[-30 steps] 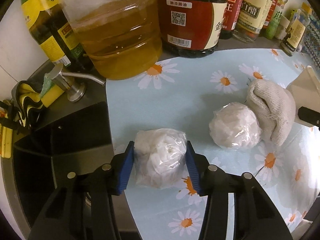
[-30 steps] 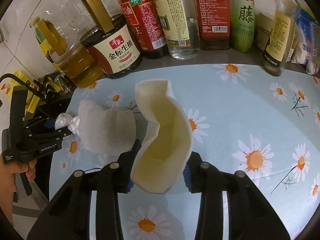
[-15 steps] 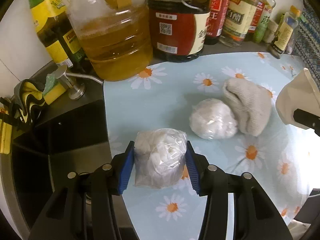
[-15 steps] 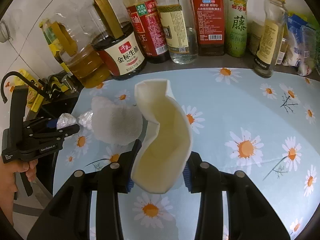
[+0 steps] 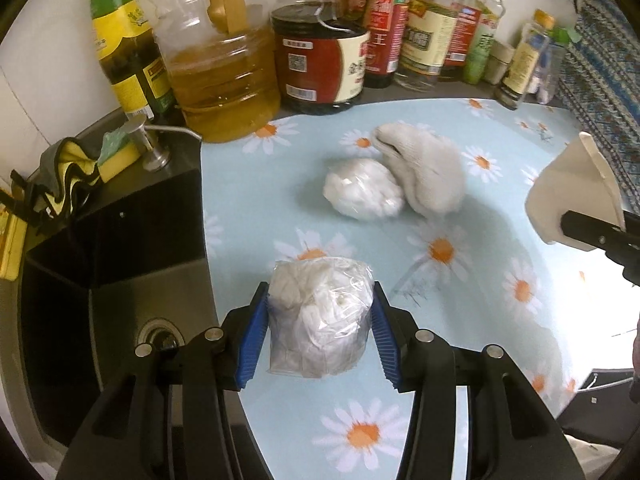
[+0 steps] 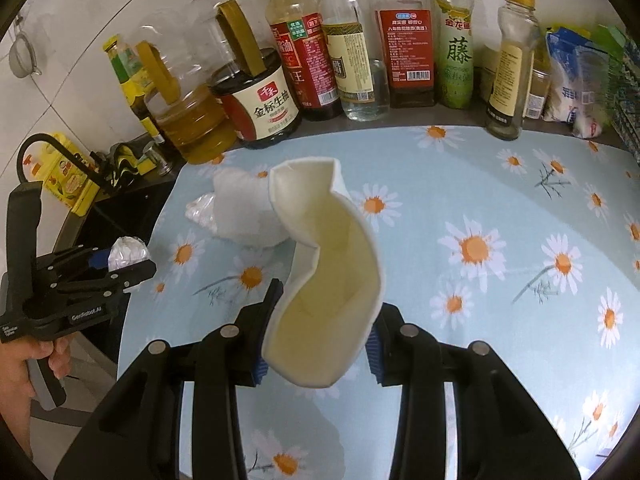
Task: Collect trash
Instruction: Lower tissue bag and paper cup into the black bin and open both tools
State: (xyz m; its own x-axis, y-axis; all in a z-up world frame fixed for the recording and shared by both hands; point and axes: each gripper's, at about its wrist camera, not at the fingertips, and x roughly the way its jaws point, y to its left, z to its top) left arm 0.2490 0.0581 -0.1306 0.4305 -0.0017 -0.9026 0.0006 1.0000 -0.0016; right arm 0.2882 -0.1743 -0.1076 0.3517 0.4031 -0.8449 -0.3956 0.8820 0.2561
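Observation:
My left gripper point(image 5: 318, 332) is shut on a crumpled white plastic-wrapped wad point(image 5: 318, 320), held above the counter's left edge; the wad also shows in the right wrist view point(image 6: 126, 254). My right gripper point(image 6: 320, 336) is shut on a squashed cream paper cup point(image 6: 328, 276), held above the daisy-print mat point(image 6: 500, 240); the cup shows at the right in the left wrist view point(image 5: 572, 204). A second white wad point(image 5: 362, 196) lies on the mat, touching a grey-white knitted cloth point(image 5: 424, 172).
A row of oil and sauce bottles point(image 6: 304, 60) stands along the back wall. A dark sink point(image 5: 100, 280) with a soap pump point(image 5: 150, 140) and sponge point(image 5: 116, 152) lies left of the mat. A bagged package point(image 6: 576, 88) stands at the back right.
Both grippers have drawn back and up from the mat with their loads. The second wad and the cloth now look farther away.

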